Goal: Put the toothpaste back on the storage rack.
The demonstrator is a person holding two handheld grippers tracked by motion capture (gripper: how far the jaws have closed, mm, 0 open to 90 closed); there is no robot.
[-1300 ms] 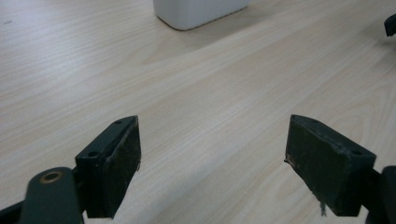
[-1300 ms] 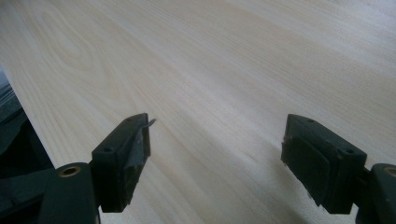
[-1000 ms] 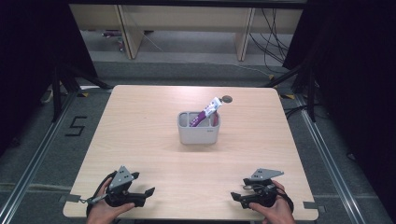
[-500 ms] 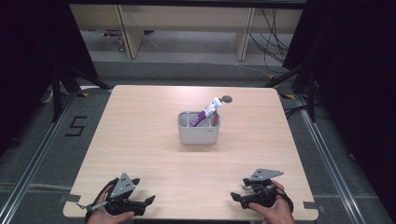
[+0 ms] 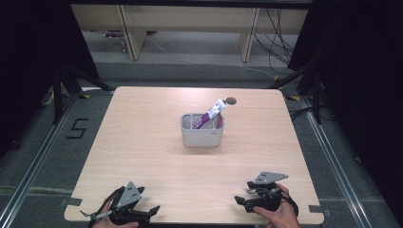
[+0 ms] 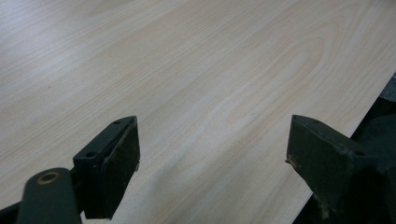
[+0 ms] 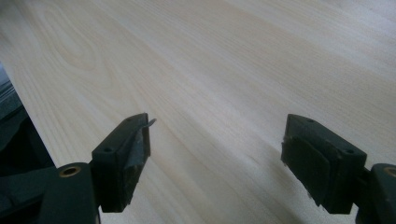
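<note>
While both grippers sit parked at the near table [image 5: 142, 142] edge, the left gripper [image 5: 142, 212] and right gripper [image 5: 241, 202] have jaws spread wide with nothing in them. Well away from them, mid-table, a purple-and-white tube [image 5: 210, 114] leans tilted out of the right compartment of a grey caddy [image 5: 201, 137]. Looks light and squishy, probably a bit slick, so pinching the upper end poking above the rim seems the best bet.

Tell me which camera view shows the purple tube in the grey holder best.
The high view: the purple tube leans out of the grey holder at mid-table, in plain sight. The left and right gripper views look along open jaws at bare table wood, so they add nothing about it.
</note>
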